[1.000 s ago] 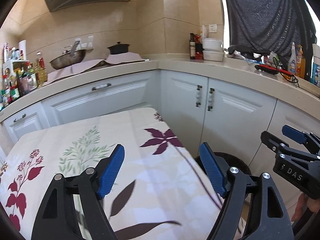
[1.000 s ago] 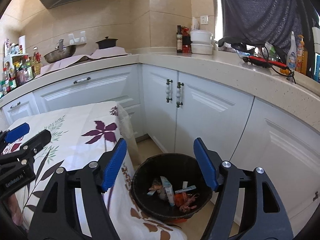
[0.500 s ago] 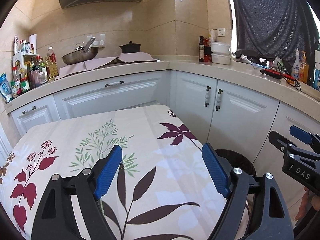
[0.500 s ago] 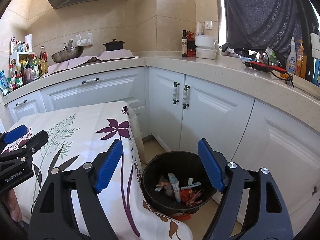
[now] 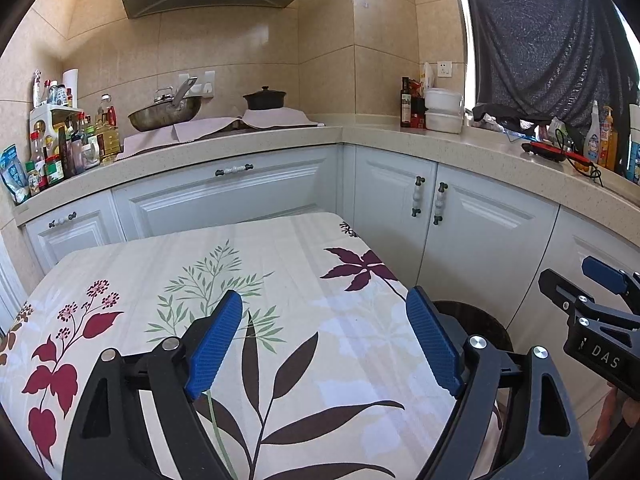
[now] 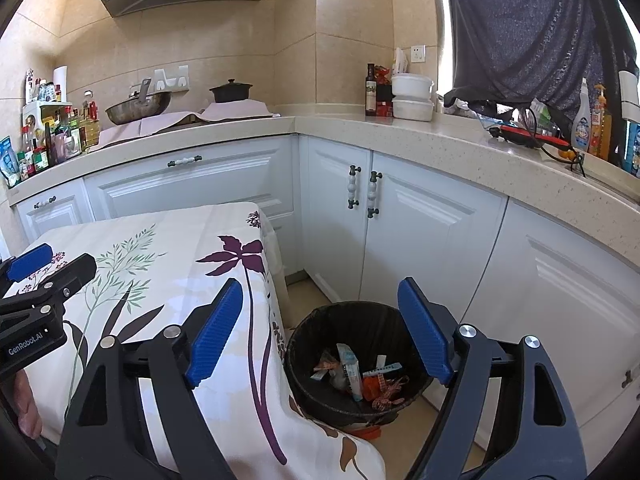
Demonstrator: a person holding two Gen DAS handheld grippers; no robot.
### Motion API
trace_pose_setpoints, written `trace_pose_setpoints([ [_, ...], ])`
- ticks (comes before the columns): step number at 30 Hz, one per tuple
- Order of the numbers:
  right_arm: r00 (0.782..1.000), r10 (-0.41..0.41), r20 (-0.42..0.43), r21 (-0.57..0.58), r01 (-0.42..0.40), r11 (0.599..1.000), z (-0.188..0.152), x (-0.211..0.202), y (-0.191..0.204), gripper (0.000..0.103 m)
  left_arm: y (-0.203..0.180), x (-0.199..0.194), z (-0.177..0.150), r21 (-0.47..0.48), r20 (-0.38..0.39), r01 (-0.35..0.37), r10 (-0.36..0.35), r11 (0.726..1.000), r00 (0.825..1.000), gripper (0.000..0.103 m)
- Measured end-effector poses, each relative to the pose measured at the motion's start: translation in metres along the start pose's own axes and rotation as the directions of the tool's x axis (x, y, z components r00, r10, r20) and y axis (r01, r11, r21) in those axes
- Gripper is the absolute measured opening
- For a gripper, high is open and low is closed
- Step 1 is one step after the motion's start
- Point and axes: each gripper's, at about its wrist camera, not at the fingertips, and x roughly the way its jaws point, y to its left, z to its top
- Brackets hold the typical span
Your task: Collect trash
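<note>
A black trash bin stands on the floor beside the table and holds several wrappers and scraps. Its rim also shows in the left wrist view. My right gripper is open and empty, above the bin and the table's corner. My left gripper is open and empty, above the table with the flowered cloth. No trash shows on the cloth. Each gripper shows at the edge of the other's view, the right one and the left one.
White cabinets under a beige L-shaped counter close in the far and right sides. On the counter stand a wok, a black pot, bottles and white containers. A narrow strip of floor runs between table and cabinets.
Both grippers have risen and pulled back a little, so more of the table and wall shows. Both stayed open and empty.
</note>
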Motion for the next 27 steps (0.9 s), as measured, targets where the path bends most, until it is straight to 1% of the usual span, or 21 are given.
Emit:
trace_pose_setpoints([
  [27,1.0,-0.002,-0.006,-0.003,0.002,1.0,0.0,0.0051,-0.004,0.079,0.0029,0.0017,-0.002,-0.006,-0.002,-0.008,0.008,1.0,1.0,0.083],
])
